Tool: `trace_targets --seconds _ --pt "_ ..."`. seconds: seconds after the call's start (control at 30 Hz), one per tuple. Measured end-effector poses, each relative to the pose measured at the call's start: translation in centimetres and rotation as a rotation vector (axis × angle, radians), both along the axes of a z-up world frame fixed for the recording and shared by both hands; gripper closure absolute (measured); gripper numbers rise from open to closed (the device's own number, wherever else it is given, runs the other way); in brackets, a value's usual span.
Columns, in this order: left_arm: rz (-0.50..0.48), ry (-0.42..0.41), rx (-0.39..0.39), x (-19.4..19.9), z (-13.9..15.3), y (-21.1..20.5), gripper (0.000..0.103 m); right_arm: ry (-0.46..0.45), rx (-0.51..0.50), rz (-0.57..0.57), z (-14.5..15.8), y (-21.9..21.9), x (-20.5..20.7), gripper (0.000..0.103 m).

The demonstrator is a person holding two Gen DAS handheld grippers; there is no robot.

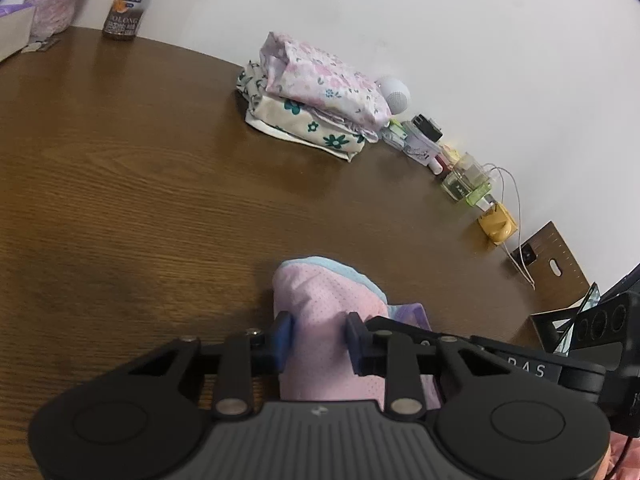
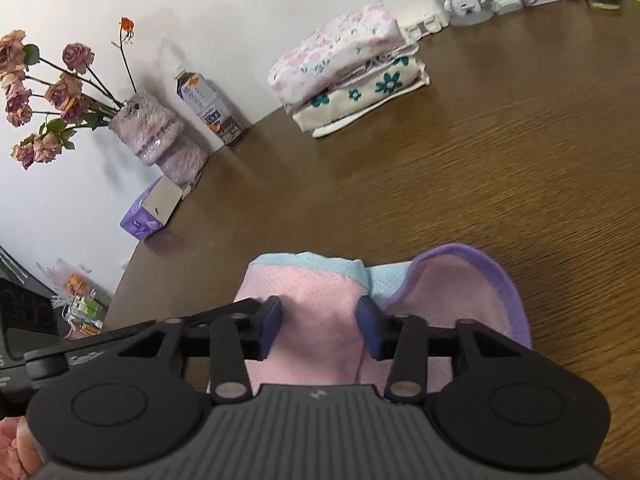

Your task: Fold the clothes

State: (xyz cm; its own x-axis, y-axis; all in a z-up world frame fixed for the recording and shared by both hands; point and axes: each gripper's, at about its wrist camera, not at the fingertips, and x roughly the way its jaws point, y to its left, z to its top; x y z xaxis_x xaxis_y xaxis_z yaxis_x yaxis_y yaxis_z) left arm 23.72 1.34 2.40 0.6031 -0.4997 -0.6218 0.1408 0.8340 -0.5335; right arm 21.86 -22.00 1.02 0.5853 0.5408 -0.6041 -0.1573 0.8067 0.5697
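Our left gripper [image 1: 319,340] has its blue pads pressed into a bunched fold of the pink mesh garment with pale blue and purple trim [image 1: 320,300], jaws narrowed around it. Our right gripper [image 2: 319,326] straddles the same garment [image 2: 320,292]; the fabric sits between its blue fingers [image 2: 270,326], but we cannot tell whether they truly pinch it. The garment lies at the near edge of the brown wood-grain table [image 2: 480,180]. Well beyond it, by the white wall, rests a stack of folded floral clothes [image 2: 348,76], with a brown tea bottle [image 2: 210,106] nearby.
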Motion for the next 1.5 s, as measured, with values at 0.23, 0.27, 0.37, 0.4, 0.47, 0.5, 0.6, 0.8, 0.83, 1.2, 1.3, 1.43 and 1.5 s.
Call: trace_targets --seconds 0.23,0.27,0.37,0.4,0.47,0.5,0.6,0.8,0.83,1.2,1.3,1.43,1.5 --pt "0.045 0.002 0.001 1.9 0.0 0.4 0.063 -0.009 0.003 -0.028 0.1 -0.9 1.2 0.060" --pt "0.042 0.004 0.003 2.3 -0.2 0.3 0.065 0.000 0.001 -0.027 -0.1 -0.9 1.5 0.060" --pt "0.023 0.011 -0.017 2.6 -0.6 0.1 0.085 0.028 0.006 -0.021 -0.7 -0.5 2.2 0.066" --pt "0.024 0.011 -0.022 2.6 -0.6 0.1 0.083 0.025 0.008 -0.022 -0.7 -0.4 2.2 0.069" --pt "0.049 0.012 -0.035 2.6 -0.5 0.4 0.070 0.018 0.017 -0.026 -0.6 -0.5 2.0 0.069" --pt "0.064 0.012 -0.042 2.6 -0.5 0.5 0.064 0.012 0.027 -0.033 -0.5 -0.7 2.0 0.069" --pt "0.065 0.016 -0.034 2.7 -0.8 0.3 0.071 0.010 0.041 -0.048 -0.4 -1.1 2.1 0.064" --pt "0.058 -0.005 -0.007 1.5 -0.3 0.4 0.057 0.017 0.022 -0.044 -0.4 -0.5 1.9 0.071" --pt "0.053 -0.012 -0.003 1.2 -0.2 0.4 0.058 0.012 0.019 -0.049 -0.3 -0.7 1.6 0.061" --pt "0.038 -0.003 -0.037 -0.6 0.1 0.5 0.067 0.026 0.050 -0.043 -0.4 -0.6 0.2 0.076" --pt "0.020 -0.016 -0.021 -1.6 0.4 0.5 0.066 0.012 0.051 -0.047 0.0 -1.2 -0.8 0.062" --pt "0.008 -0.022 0.023 -2.0 0.1 -0.2 0.070 0.015 0.059 -0.045 -0.1 -1.7 -1.8 0.062" --pt "0.004 -0.029 0.046 -2.2 0.0 -0.5 0.077 0.031 0.065 -0.047 -0.6 -1.6 -1.6 0.063"
